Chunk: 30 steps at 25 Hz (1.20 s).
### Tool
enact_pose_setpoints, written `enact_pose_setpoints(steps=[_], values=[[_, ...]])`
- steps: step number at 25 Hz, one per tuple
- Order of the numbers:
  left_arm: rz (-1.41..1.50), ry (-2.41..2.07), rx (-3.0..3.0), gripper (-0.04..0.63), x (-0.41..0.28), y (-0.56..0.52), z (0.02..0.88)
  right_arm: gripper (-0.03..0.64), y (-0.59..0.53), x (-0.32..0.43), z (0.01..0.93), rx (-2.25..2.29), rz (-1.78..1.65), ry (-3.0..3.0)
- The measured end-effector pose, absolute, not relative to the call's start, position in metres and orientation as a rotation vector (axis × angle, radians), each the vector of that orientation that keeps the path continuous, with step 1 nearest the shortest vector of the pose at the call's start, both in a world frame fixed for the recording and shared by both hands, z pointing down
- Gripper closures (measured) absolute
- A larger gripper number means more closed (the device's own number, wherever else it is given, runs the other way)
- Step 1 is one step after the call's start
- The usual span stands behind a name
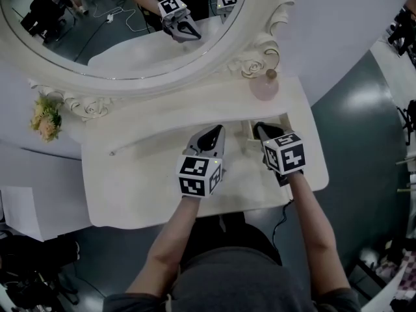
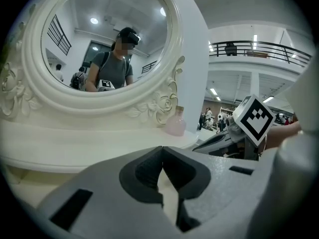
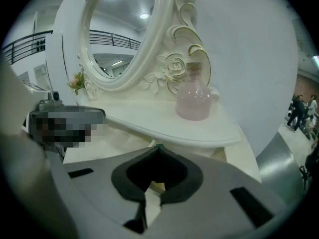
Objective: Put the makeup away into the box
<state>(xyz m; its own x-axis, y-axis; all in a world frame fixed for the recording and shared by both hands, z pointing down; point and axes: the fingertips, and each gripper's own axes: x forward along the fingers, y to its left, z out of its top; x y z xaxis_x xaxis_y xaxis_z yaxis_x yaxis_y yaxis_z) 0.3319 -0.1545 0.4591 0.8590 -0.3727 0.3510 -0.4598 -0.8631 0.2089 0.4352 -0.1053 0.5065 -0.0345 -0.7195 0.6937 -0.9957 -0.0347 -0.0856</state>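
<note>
Both grippers hover over the white vanity table, side by side. My left gripper has its jaws together with nothing between them; its tips meet. My right gripper is shut too, tips meeting just in front of the shelf edge; a tiny greenish speck at them cannot be made out. A pink glass bottle stands on the raised shelf beyond the right gripper. A thin pale stick lies on the table's left part.
An oval mirror in a carved white frame stands behind the shelf and reflects both grippers. Small flowers sit at the frame's left end. Under the shelf edge a pale recess shows. Grey floor lies right of the table.
</note>
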Motion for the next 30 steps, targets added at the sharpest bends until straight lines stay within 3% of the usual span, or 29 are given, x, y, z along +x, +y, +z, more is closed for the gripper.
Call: enact_pose_setpoints(steps=[12,22,30], values=[[0.434,-0.647,2.729,0.589,0.333,-0.160,0.461,0.601,-0.107,0.435,0.508,1.744,0.793,-1.777],[0.436,-0.656,2.730,0.589,0.331,-0.164,0.461,0.509,-0.107,0.426,0.508,1.715,0.845,-1.850],[0.434,-0.673,2.732,0.589,0.328,-0.166,0.457,0.505,-0.099,0.429,0.482,1.860,0.800,-1.900]])
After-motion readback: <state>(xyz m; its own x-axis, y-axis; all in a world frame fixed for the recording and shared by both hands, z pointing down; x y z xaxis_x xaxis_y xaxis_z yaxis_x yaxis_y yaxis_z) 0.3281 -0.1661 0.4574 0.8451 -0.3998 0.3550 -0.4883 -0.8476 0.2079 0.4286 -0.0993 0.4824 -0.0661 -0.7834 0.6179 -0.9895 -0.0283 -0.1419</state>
